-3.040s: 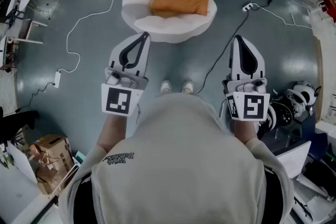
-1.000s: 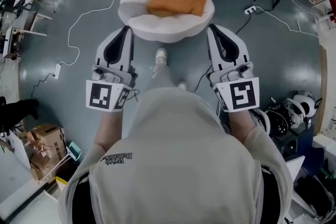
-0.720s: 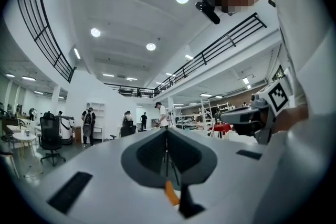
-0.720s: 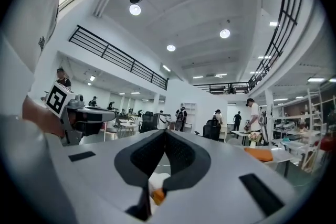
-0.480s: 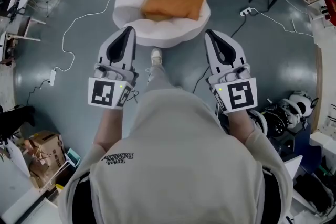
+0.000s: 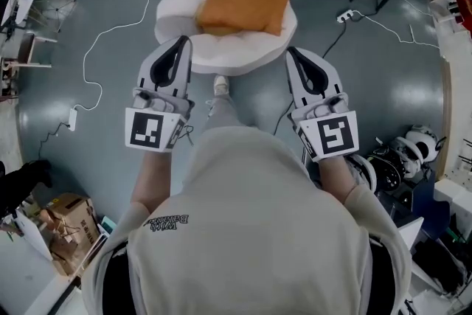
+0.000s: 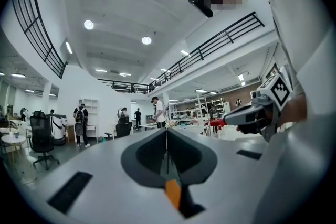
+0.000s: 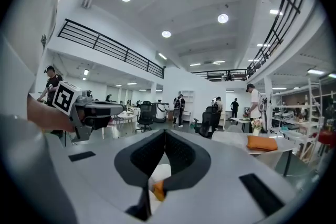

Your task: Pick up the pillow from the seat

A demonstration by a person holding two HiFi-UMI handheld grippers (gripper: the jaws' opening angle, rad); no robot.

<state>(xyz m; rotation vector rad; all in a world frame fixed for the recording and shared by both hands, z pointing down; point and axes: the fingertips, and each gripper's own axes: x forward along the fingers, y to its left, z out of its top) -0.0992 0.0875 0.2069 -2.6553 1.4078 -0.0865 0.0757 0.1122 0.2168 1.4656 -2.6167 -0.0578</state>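
Grey jaws on the left gripper (image 7: 166, 131) are pressed together with nothing clamped, and it's the same story on the right gripper (image 8: 164, 132). Both gripper views only catch a sliver of orange below the jaws, plus a big hall with people. The head view is what actually shows the orange pillow (image 6: 242, 5) lying on the round white seat (image 6: 171, 15), gripper tips flanking its near rim. Versus three seconds back, the seat reaches further down between the grippers and one shoe (image 6: 220, 85) is stepped forward.
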